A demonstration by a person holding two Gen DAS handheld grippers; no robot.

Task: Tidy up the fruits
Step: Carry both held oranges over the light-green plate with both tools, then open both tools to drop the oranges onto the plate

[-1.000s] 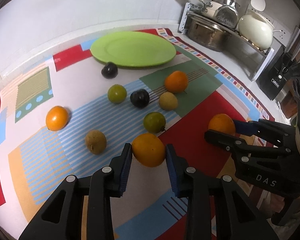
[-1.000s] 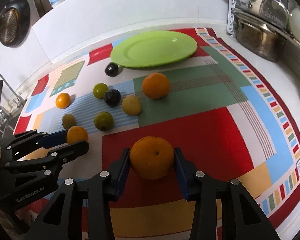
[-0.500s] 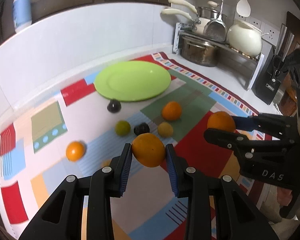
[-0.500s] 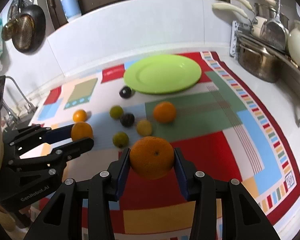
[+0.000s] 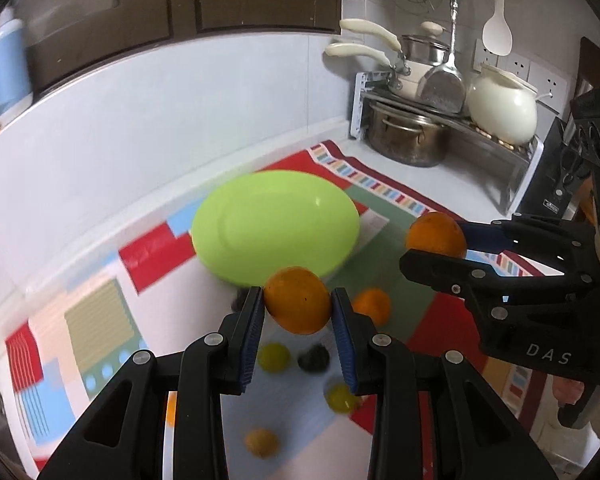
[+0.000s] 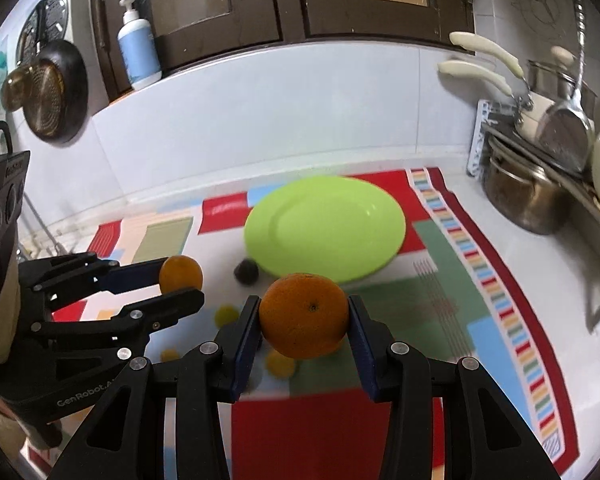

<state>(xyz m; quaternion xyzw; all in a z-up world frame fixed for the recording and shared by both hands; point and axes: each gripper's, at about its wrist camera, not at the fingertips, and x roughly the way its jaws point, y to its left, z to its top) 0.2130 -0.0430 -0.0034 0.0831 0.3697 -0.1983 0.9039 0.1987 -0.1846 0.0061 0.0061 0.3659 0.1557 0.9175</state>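
— Gripping one fruit each, is that right?

— Yes. The left gripper is pinching a small orange between its blue pads, jaws closed in on it, fruit hanging clear above the mat. The right gripper is clamping a larger orange the same way, narrow gap, pads pressing both sides.

— What is lying under them?

— Loose fruit is sitting on the patchwork mat, blurred: a yellow-green one, a dark plum, a yellow one, a brownish one, and another orange just past the left gripper's right finger. A second dark plum is resting right at the plate's near edge.

— And further back?

— The green plate is lying bare on the mat's far end, beyond both held oranges. Behind it the white backsplash is rising; to the right a steel pot and a white kettle are crowding a rack, and a pump bottle is standing on the ledge at left.
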